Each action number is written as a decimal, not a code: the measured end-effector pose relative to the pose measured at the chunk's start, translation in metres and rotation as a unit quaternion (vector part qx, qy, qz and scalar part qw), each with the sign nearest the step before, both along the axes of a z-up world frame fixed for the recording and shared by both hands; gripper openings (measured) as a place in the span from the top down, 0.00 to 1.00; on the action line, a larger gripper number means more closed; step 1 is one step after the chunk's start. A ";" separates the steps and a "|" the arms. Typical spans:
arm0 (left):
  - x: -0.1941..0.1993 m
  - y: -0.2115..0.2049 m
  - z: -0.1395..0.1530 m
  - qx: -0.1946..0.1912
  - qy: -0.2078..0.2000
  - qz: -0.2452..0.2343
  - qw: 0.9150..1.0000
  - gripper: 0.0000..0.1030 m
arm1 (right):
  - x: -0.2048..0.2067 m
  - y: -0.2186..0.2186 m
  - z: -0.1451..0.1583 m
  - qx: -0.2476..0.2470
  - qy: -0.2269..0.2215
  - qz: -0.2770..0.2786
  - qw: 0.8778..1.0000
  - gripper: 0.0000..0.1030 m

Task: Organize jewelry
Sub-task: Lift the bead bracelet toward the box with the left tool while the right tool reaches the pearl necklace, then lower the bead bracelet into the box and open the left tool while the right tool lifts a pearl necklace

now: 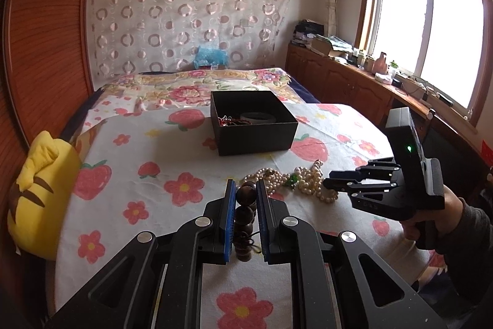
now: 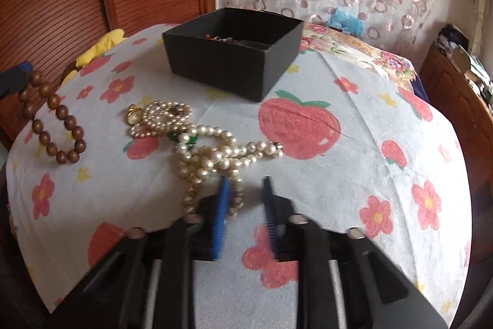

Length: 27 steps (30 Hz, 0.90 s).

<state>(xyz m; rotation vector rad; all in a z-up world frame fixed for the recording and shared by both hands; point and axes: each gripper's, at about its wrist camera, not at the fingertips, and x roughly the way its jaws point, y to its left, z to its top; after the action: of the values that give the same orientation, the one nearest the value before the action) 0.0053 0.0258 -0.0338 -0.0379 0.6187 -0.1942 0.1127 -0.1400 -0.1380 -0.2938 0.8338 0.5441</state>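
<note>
We take the black box (image 1: pixel 253 122) as our landmark; it stands open on the flowered cloth (image 1: pixel 160 150) that covers the surface. Inside it we can make out a pale bangle (image 1: pixel 258 117) and a tangle of red and silvery chains (image 1: pixel 226 118).

On the near side of the box, a little apart from it, lies the heap of pearl necklaces (image 2: pixel 203 150), with a gold pendant (image 2: pixel 133 113) at the end of the heap farthest from the right gripper and a green bead (image 2: pixel 185 137) in its middle.

Our left gripper (image 1: pixel 246 190) is nearer to us than the pearls, its blue-padded fingers (image 1: pixel 230 196) pinching a dark wooden bead bracelet (image 1: pixel 246 215). In the right wrist view the bracelet's loop hangs clear of the cloth, well off to the yellow plush toy's (image 1: pixel 40 199) side of the box.

Our right gripper (image 1: pixel 327 184) is at the end of the pearl heap away from the plush toy. From the left wrist view its fingers look pressed together at the tips; the right wrist view is blurred and shows a gap between the pads (image 2: pixel 220 211), so we cannot be sure whether a strand is caught. Some pearls lie just beside the left pad. A hand (image 1: pixel 431 221) in a dark sleeve (image 1: pixel 474 236) holds the handle.
</note>
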 end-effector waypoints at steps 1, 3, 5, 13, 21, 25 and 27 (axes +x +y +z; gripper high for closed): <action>0.001 0.001 0.000 0.001 -0.001 0.001 1.000 0.88 | 0.000 0.000 0.000 -0.004 -0.002 0.002 1.000 0.92; 0.003 0.001 0.001 0.004 -0.002 0.001 1.000 0.88 | 0.001 -0.001 0.001 -0.006 0.002 0.005 1.000 0.92; 0.006 0.002 0.002 0.007 -0.005 0.003 1.000 0.88 | 0.003 -0.005 0.007 -0.006 -0.007 -0.001 1.000 0.92; 0.021 0.001 0.013 0.011 -0.019 0.001 1.000 0.88 | 0.003 -0.019 0.062 0.019 -0.065 -0.010 0.998 0.92; 0.031 -0.008 0.030 0.018 -0.045 -0.011 0.999 0.88 | 0.014 -0.021 0.117 0.034 -0.116 -0.010 0.993 0.92; 0.040 -0.011 0.040 0.018 -0.058 -0.015 0.998 0.88 | 0.021 -0.021 0.139 0.045 -0.135 -0.010 0.990 0.92; 0.044 -0.013 0.045 0.019 -0.063 -0.017 0.998 0.88 | 0.025 -0.019 0.148 0.051 -0.141 -0.009 0.989 0.92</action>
<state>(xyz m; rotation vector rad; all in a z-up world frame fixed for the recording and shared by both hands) 0.0496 0.0133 0.0108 0.0218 0.4965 -0.2150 0.1376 -0.1588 0.0097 -0.2613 0.5322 0.5124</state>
